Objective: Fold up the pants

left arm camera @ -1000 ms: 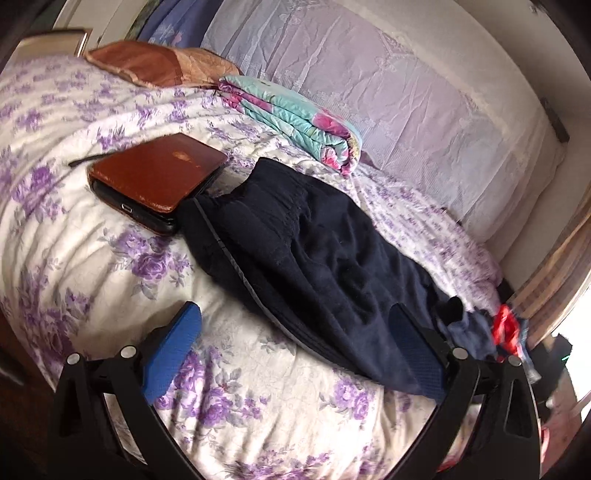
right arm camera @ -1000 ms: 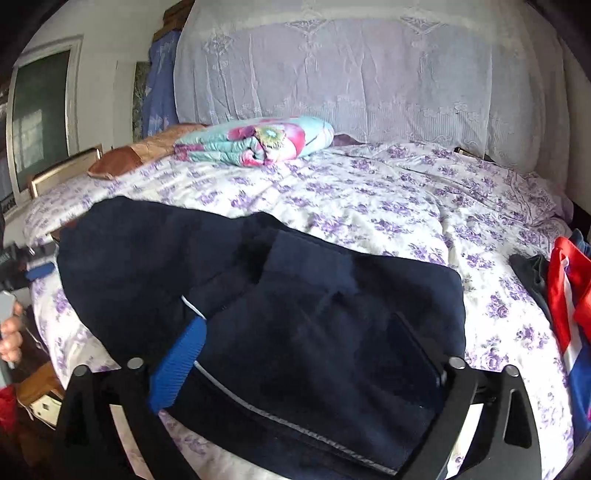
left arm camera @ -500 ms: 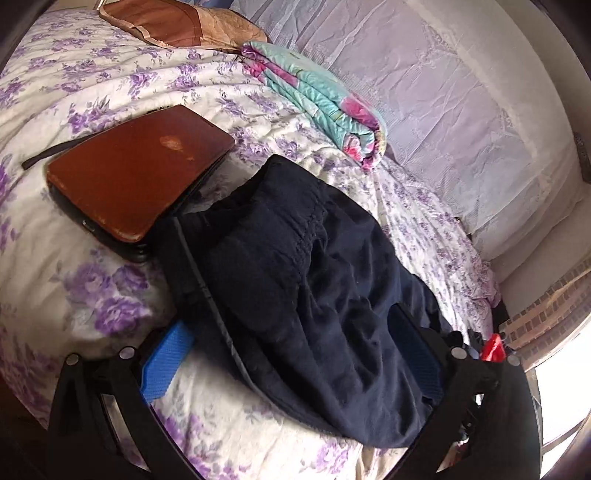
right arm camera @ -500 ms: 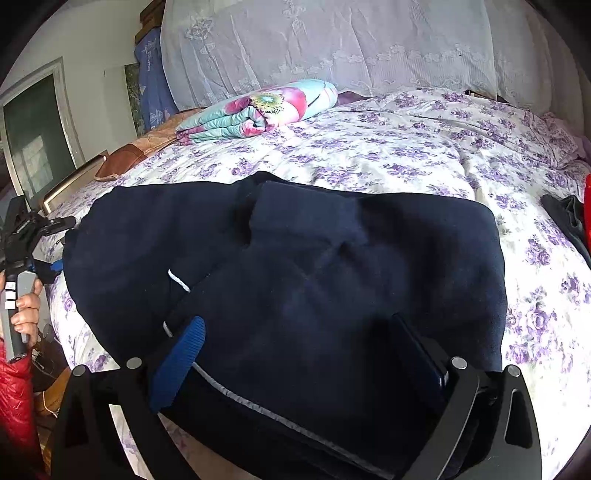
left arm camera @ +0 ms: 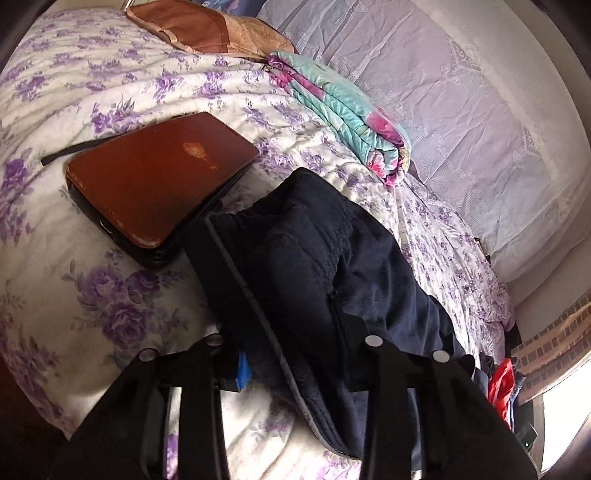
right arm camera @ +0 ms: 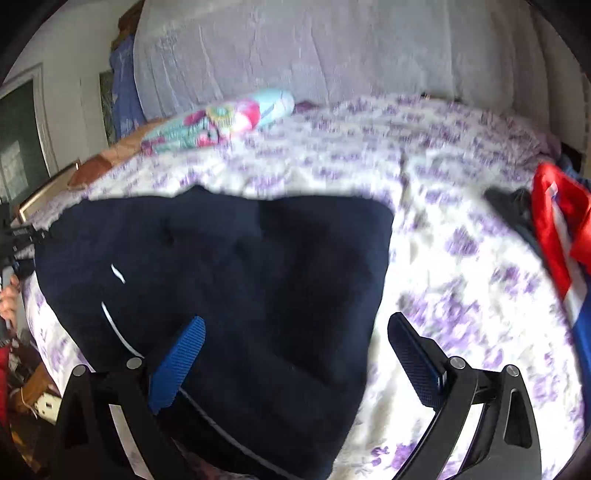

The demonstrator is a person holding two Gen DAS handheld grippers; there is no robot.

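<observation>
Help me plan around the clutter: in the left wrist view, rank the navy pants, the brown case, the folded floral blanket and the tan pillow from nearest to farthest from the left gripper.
1. Navy pants, bunched between the left gripper's jaws.
2. Brown case, ahead to the left.
3. Folded floral blanket, farther back, right of centre.
4. Tan pillow, at the far top edge.

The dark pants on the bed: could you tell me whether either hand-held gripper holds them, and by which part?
The left hand-held gripper has just closed on the dark pants at their near, piped edge. The right hand-held gripper is open, holding nothing.
</observation>
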